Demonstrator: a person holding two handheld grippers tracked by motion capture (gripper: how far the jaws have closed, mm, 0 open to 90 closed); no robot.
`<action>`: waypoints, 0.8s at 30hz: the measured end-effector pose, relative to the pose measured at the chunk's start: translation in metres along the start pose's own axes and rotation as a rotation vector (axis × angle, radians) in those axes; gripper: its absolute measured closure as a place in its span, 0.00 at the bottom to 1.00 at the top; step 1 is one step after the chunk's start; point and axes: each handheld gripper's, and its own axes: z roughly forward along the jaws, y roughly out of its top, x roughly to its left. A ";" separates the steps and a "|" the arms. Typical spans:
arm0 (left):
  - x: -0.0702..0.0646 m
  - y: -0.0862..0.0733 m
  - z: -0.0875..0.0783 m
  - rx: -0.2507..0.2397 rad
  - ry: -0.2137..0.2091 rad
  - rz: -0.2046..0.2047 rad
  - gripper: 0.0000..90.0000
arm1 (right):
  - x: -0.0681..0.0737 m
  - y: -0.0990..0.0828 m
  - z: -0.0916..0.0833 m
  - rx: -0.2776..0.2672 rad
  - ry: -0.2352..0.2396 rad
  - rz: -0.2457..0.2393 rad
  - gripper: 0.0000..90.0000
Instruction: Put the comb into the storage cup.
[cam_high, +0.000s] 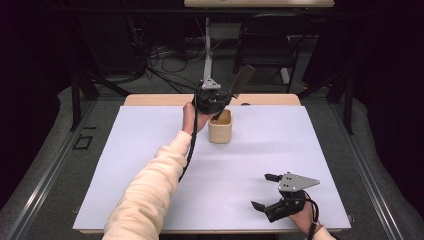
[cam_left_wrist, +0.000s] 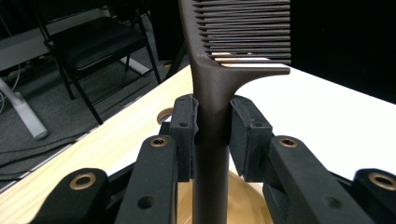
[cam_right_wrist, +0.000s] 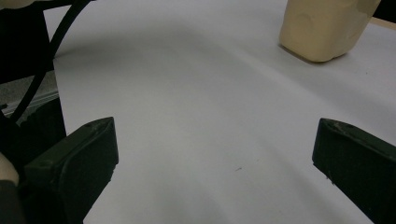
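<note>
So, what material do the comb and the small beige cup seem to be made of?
The comb, held by the left tongs, looks like dark brown plastic with a matte, slightly grainy finish and evenly moulded teeth. The cup looks like smooth beige plastic or ceramic, with rounded corners and a soft sheen; the look leaves that open.

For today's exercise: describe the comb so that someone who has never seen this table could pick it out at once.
Start at the white table and find the beige cup near its far edge. Just above it, the left gripper is shut on a dark brown comb. It is the one toothed thing here, its handle slanting down into the cup.
</note>
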 end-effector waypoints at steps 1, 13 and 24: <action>0.000 0.000 0.000 0.001 0.001 0.000 0.80 | 0.000 0.000 0.000 0.000 0.000 0.000 0.00; 0.000 -0.009 0.006 0.015 -0.009 0.002 0.80 | 0.000 0.000 0.000 0.000 -0.001 -0.001 0.00; -0.002 -0.012 0.009 0.034 0.000 0.045 0.80 | 0.000 0.000 0.000 -0.003 -0.002 -0.002 0.00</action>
